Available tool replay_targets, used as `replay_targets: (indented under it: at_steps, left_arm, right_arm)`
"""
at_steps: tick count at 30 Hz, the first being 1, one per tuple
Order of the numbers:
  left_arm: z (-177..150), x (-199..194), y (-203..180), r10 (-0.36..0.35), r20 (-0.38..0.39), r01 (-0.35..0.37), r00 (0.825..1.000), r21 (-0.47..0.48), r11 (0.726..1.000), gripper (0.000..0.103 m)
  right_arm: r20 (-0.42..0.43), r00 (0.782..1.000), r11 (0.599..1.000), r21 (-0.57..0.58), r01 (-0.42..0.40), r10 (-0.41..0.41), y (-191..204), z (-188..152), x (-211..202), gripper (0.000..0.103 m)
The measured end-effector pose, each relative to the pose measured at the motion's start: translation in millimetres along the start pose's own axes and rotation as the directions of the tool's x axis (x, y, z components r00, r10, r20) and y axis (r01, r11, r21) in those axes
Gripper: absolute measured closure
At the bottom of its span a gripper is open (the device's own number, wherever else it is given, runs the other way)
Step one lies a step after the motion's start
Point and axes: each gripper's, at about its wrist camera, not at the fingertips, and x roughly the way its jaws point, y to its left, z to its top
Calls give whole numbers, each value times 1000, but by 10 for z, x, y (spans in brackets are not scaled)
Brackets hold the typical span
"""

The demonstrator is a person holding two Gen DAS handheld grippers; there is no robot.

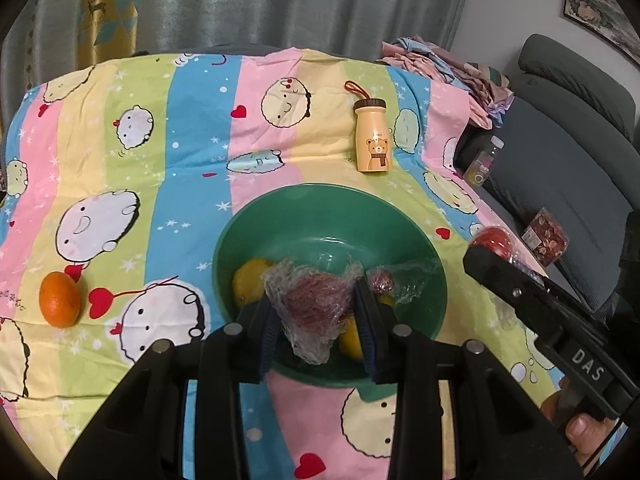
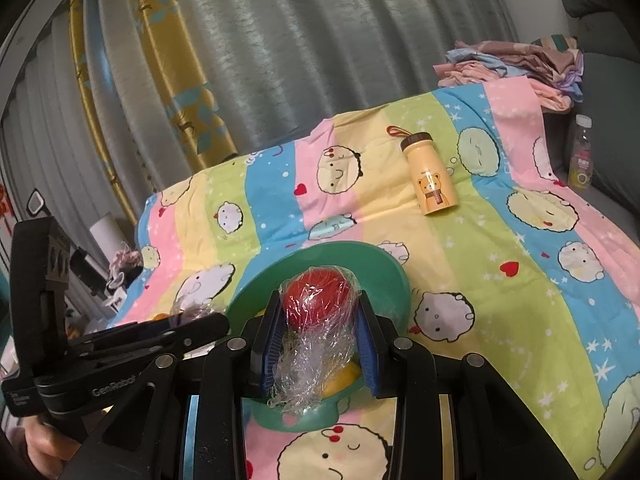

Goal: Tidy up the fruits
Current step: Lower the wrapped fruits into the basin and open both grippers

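A green bowl point(image 1: 320, 216) sits on the striped cartoon bedsheet, holding yellow fruit point(image 1: 250, 282) and a small plastic-wrapped dark fruit point(image 1: 382, 280). My left gripper point(image 1: 318, 316) is shut on a dark red fruit in clear wrap point(image 1: 316, 304), held over the bowl. My right gripper point(image 2: 320, 336) is shut on a red apple in clear wrap point(image 2: 318, 296), over the near rim of the bowl point(image 2: 384, 276); from the left wrist view that apple point(image 1: 492, 240) shows right of the bowl. An orange point(image 1: 60, 300) lies on the sheet at the left.
A yellow bear-print bottle point(image 1: 372, 136) lies behind the bowl. Folded clothes point(image 1: 440, 64) are piled at the far right corner. A clear drink bottle point(image 1: 484, 160) and a snack packet point(image 1: 546, 236) rest on the grey sofa at the right. Curtains hang behind.
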Motion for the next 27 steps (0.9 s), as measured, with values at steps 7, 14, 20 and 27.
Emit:
replay_targets:
  at_steps: [7,14,20,27]
  left_arm:
    - [11,187,-56,15,-31,-14,999,23,1000,68]
    - [21,320,-121,21,-55,-18,998,52,998,68]
    - [28,408,-131,39,-80,-34,996,65,997,68]
    - [10,480,-147,59,-99,-51,993,88,995,68]
  right_arm:
    - [-14,1000,1000,22,-2,2,-108,1,49,68]
    - [-19,1000,1000,27,1,-1,-145,1,62,68]
    - [-40,999,1000,19,3,-2,-148,-20,105,68]
    - [-69,998,1000,3,10,-10,-121,-34,167,68]
